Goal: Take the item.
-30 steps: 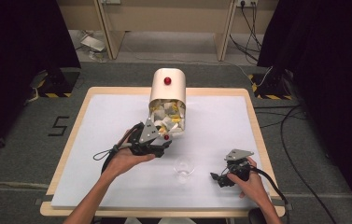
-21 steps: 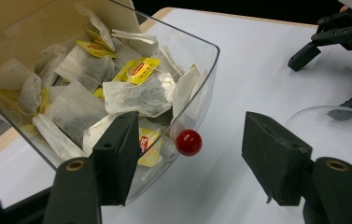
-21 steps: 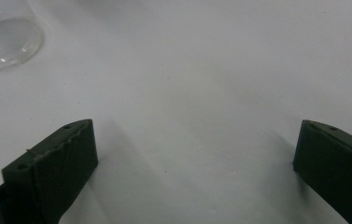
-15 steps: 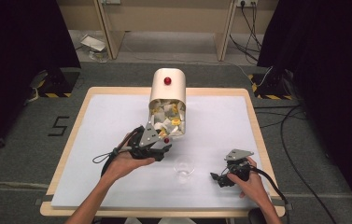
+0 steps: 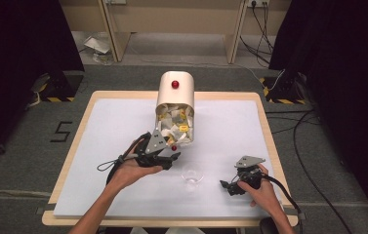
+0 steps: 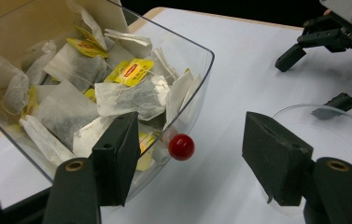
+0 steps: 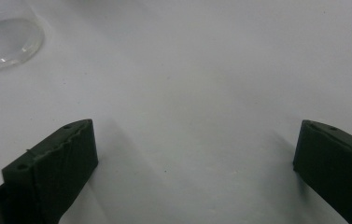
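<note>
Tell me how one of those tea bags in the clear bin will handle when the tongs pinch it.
Probably floppy: the tea bags lie crumpled and folded against one another in the clear bin. Likely light for their size, being thin paper pouches. Strings with yellow tags cross the pile, so lifting one may drag a neighbour along.

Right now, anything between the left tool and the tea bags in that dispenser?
Yes. The dispenser's clear front flap sits between the open left tool and the tea bags. Its red knob lies between the jaws. The glass cup stands off to the side, not in the path.
</note>
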{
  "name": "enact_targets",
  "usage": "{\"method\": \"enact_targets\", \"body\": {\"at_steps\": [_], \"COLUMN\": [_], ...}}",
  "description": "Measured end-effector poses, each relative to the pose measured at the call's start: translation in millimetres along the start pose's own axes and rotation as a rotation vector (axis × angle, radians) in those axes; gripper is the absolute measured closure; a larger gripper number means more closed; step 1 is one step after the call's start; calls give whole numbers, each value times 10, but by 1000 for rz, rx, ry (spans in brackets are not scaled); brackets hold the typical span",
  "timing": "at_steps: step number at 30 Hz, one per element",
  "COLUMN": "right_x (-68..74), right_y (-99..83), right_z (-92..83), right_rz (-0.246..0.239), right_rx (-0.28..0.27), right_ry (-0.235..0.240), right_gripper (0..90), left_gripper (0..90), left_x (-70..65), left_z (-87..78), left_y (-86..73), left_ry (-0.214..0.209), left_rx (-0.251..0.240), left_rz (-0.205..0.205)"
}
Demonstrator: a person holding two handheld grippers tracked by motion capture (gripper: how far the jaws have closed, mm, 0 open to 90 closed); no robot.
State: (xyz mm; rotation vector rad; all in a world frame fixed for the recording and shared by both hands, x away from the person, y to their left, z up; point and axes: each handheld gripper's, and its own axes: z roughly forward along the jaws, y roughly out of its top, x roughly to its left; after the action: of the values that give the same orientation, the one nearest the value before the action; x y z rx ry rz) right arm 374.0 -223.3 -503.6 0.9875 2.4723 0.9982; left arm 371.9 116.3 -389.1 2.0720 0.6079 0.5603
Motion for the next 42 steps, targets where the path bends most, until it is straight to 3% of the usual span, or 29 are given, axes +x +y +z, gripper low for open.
{"method": "enact_targets", "body": {"at_steps": [8, 14, 22, 30, 35, 42], "right_x": [-3, -2, -1, -1, -1, -2], "right_y": [1, 1, 0, 0, 0, 1], "right_z": [2, 1, 0, 0, 0, 0], "right_rz": [-3, -2, -2, -1, -2, -1], "right_rx": [-2, -1, 0, 0, 0, -1], "right_ry": [1, 0, -1, -1, -1, 1], "right_gripper": [3, 3, 3, 3, 4, 3], "left_gripper": [349, 346, 441, 572, 605, 733], "left_x": [113, 219, 454, 507, 498, 493], "left_z": [-29, 32, 223, 357, 443, 468], "left_y": [132, 212, 256, 211, 194, 186], "left_ry": [-3, 21, 77, 73, 76, 62], "left_rx": [-34, -24, 49, 103, 147, 150], "left_rz": [-38, -62, -123, -127, -112, -102]}}
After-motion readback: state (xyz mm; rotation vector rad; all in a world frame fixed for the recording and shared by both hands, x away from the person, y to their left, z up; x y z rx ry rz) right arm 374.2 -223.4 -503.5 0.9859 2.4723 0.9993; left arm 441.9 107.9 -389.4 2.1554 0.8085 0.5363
